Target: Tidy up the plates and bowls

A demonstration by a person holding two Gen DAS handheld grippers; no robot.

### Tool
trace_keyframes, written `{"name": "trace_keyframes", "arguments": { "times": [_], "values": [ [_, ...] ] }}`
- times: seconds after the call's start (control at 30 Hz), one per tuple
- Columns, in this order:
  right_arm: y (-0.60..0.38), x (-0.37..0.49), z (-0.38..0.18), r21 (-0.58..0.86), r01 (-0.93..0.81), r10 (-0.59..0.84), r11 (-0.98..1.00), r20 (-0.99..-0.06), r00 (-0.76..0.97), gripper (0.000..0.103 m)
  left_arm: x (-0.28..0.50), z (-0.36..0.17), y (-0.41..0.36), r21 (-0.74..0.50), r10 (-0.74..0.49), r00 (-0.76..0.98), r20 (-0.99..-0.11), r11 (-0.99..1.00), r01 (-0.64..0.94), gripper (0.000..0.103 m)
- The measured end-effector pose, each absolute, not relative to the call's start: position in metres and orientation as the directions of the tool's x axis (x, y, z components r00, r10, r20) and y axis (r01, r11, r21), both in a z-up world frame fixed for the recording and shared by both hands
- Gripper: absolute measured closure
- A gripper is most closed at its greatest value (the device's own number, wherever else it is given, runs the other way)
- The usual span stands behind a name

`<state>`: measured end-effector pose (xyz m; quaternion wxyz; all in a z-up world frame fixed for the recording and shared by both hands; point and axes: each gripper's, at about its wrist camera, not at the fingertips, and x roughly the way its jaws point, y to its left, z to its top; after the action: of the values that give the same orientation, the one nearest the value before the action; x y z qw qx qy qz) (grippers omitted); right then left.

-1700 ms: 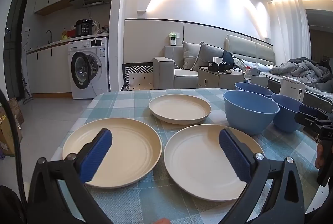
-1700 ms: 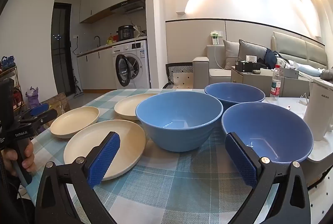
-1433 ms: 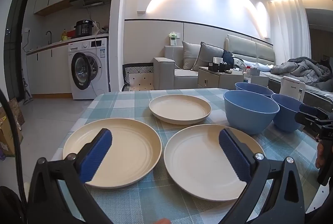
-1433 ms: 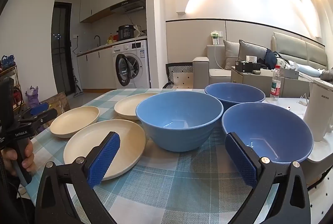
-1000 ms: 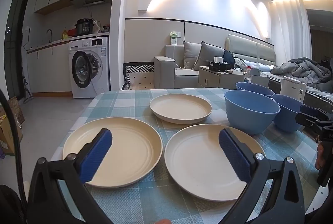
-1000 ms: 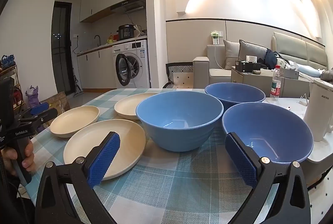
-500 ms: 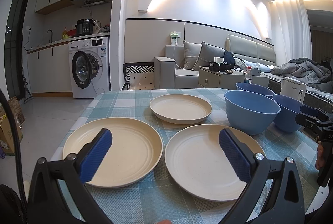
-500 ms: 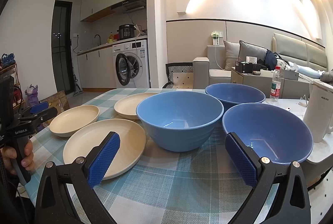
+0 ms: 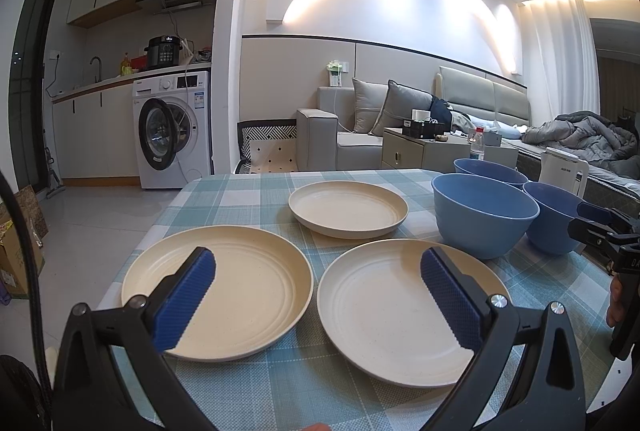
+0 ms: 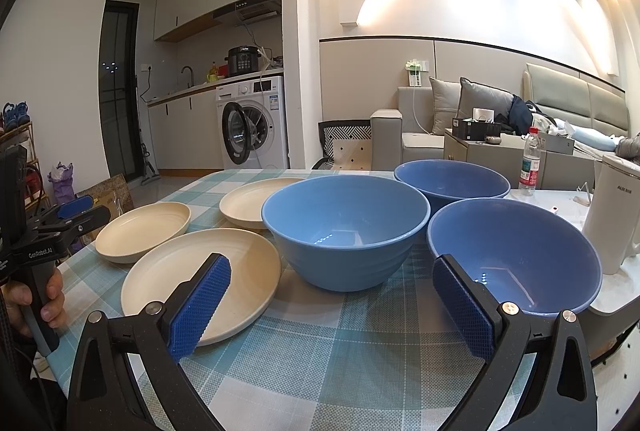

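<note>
Three cream plates lie on the checked tablecloth: a near left plate, a near right plate and a far plate. Three blue bowls stand to their right: a middle bowl, a far bowl and a near right bowl. My left gripper hovers open above the gap between the two near plates, holding nothing. My right gripper is open and empty, low over the table before the middle and near right bowls.
A white kettle stands on a white side surface right of the bowls. A plastic bottle sits behind them. The table edge drops to the floor at left. A sofa and washing machine stand beyond.
</note>
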<state>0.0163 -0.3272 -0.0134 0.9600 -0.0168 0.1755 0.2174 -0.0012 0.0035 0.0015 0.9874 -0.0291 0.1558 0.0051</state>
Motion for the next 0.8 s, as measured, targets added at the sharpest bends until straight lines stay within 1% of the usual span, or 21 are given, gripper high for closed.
{"name": "trace_keyframes", "arguments": {
  "times": [0.8],
  "values": [
    [-0.3250, 0.0159, -0.0160, 0.042, -0.422, 0.410, 0.905, -0.347, 0.844, 0.000, 0.0001, -0.0003, 0.0059, -0.056, 0.004, 0.951, -0.308, 0.998, -0.022, 0.000]
  ]
}}
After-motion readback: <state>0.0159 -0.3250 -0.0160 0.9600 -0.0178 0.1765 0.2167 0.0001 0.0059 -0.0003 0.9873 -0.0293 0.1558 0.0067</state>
